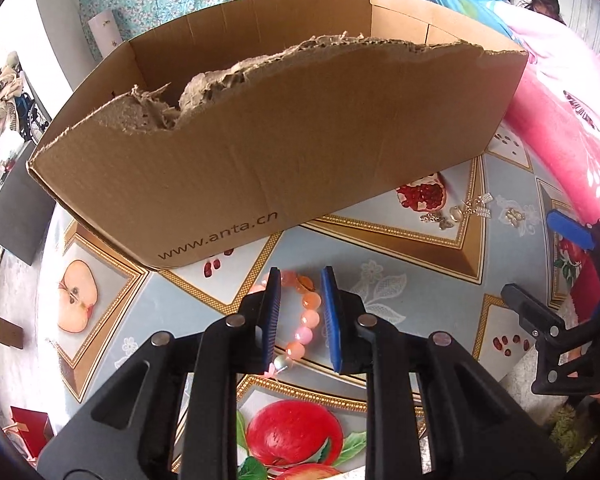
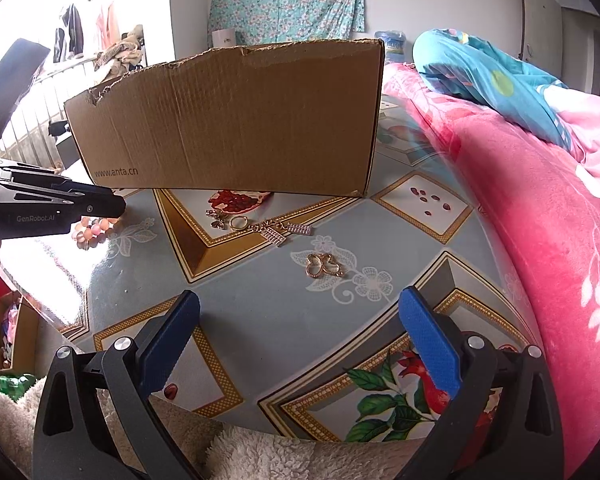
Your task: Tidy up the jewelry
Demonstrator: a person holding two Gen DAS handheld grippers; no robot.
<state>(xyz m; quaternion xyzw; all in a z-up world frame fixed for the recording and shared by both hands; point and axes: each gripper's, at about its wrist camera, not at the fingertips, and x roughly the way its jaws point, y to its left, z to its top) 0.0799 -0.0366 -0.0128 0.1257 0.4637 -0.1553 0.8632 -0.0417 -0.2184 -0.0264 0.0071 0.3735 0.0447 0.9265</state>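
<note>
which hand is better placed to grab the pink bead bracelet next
Left. Its tongs already straddle the bead bracelet on the table, slightly parted. The right tongs gape wide over bare tablecloth, nearer the gold charms.

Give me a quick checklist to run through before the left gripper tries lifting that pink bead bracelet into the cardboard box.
1. Bead bracelet between the left gripper fingers: ok, part of the loop sits in the gap.
2. Pads pressing on the beads: not ok, a gap shows on both sides.
3. Cardboard box open on top: ok, the near wall is torn low.
4. Room inside the box: cannot tell, its floor is hidden.
5. Right gripper out of the way: ok, open and empty off to the side.
6. Gold pieces clear of the path: ok, they lie apart from the bracelet.
</note>
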